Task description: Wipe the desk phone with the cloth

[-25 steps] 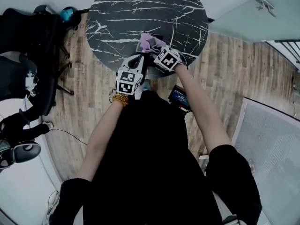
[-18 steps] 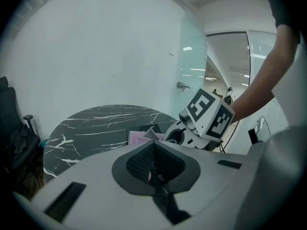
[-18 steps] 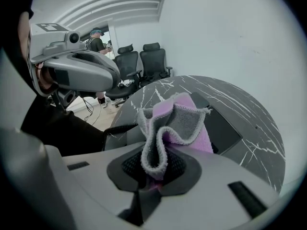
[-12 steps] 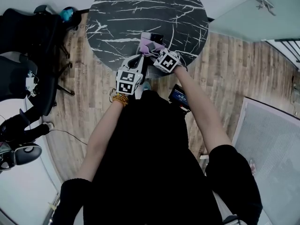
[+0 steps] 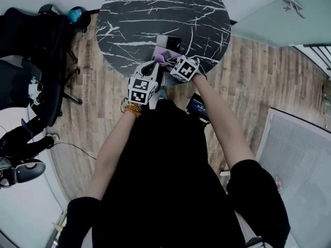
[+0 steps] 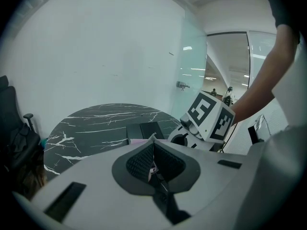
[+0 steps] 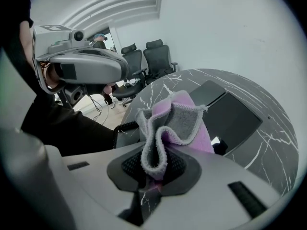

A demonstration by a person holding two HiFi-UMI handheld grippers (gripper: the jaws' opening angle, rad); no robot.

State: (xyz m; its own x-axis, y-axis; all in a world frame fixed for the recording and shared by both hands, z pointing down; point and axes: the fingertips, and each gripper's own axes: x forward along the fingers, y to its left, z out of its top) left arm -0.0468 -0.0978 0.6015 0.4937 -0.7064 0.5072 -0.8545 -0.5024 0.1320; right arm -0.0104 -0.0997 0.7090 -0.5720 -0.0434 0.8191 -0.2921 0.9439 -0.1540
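- Right gripper (image 7: 153,169) is clenched on the cloth (image 7: 175,123): its jaws pinch a fold of the purple and grey fabric, and the rest bunches up and forward out of them
- Seen from the head view, the cloth (image 5: 164,56) sits at the tip of the right gripper (image 5: 169,61), at the near edge of the round black marble table (image 5: 155,9)
- Desk phone (image 7: 225,114) lies on the table just beyond the cloth, a flat dark body with angled panels; the bunched fabric hangs over its near end, though whether the two touch cannot be made out
- A coiled black cord (image 7: 123,127) shows at the left of the cloth, low by the table edge
- Left gripper (image 6: 152,158) has its jaws pressed together, with nothing clearly held; only a thin pale pink sliver shows low in the slit between them
- From the left gripper view the phone (image 6: 144,130) lies ahead on the table (image 6: 91,123), and the right gripper's marker cube is just to the right, near it
- In the head view the left gripper (image 5: 154,66) sits just left of the cloth, close beside the right one
- Black office chairs (image 7: 151,56) stand well behind on the wooden floor (image 5: 103,102)
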